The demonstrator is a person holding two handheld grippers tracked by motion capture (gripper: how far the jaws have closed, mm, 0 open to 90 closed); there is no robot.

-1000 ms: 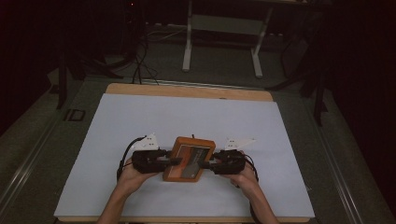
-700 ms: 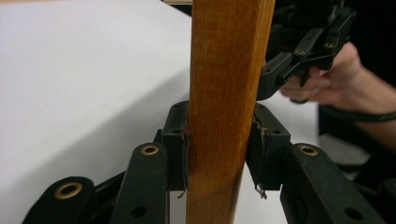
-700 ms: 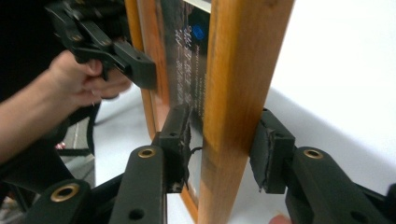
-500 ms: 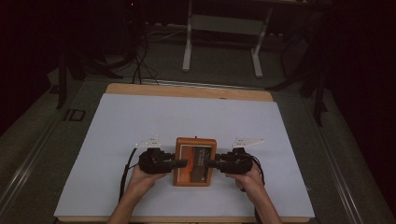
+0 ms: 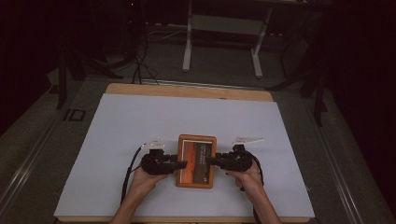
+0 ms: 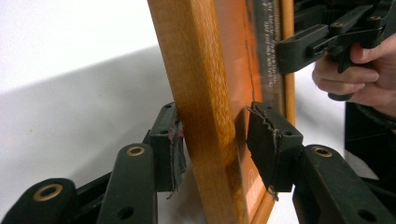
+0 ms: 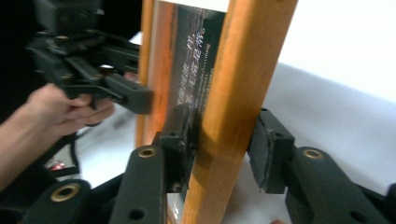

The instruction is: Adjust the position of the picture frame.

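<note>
While a second ago it sat skewed, the wooden picture frame [image 5: 196, 160] now lies squared near the table's [image 5: 116, 121] front edge. Left gripper [image 6: 212, 142] and right gripper [image 7: 219, 144] straddle its side rails, jaws slightly spread, apparently releasing. Bare surface stretches toward the far edge.

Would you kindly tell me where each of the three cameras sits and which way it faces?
High view: above the person's side, looking forward and down at the table; forearms, left tool, right tool.
Left gripper view: on the left tool, looking along its jaws astride the wooden frame; the other hand beyond.
Right gripper view: on the right tool, jaws astride the opposite rail.
Shared: the frame.
</note>
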